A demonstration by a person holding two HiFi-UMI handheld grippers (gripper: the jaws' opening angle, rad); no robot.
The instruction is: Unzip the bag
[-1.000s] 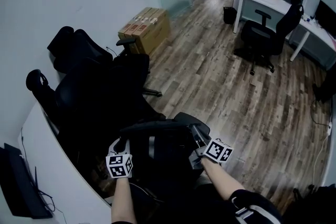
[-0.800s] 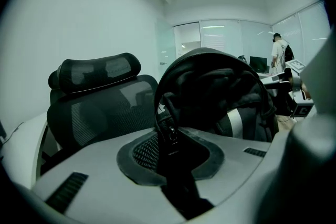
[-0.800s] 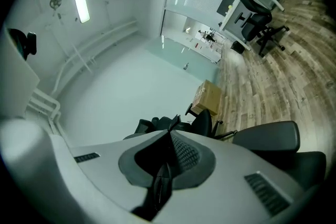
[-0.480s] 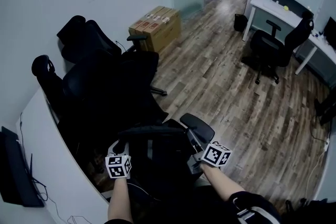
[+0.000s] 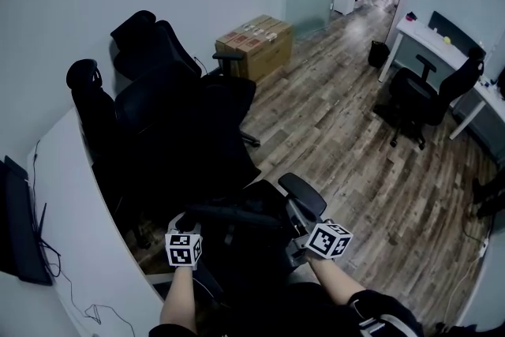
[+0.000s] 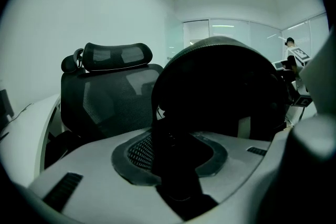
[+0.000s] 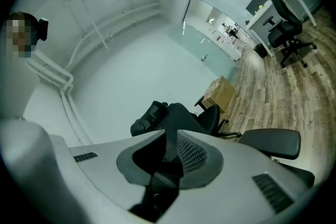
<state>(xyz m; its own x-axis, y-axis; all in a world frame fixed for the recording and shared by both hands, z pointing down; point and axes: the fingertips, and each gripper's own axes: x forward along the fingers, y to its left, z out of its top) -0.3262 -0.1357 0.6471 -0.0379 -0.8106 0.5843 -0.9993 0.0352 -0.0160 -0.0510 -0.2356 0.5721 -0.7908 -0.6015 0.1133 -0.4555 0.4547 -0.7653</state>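
A black bag [image 5: 241, 245] rests on an office chair seat right in front of me. My left gripper [image 5: 188, 221] is at the bag's left top; in the left gripper view its jaws [image 6: 178, 152] are opening, with a thick fold of black bag fabric [image 6: 181, 139] still filling the gap and touching both pads. The bag's dark dome [image 6: 226, 92] rises just beyond. My right gripper [image 5: 296, 237] is at the bag's right side. In the right gripper view it [image 7: 169, 159] is shut on a thin black strap [image 7: 170, 139] that runs up out of the pads.
The chair's armrest [image 5: 302, 195] juts out beside the right gripper. Several black office chairs [image 5: 181, 114] crowd behind the bag, beside a curved white desk [image 5: 71, 249] with a monitor [image 5: 16, 225]. A cardboard box [image 5: 256, 43] stands by the wall. Another desk and chair [image 5: 422, 95] stand across the wood floor.
The head view has swung, so the room has slid right and down in the frame. Both grippers stay at nearly the same places on the bag.
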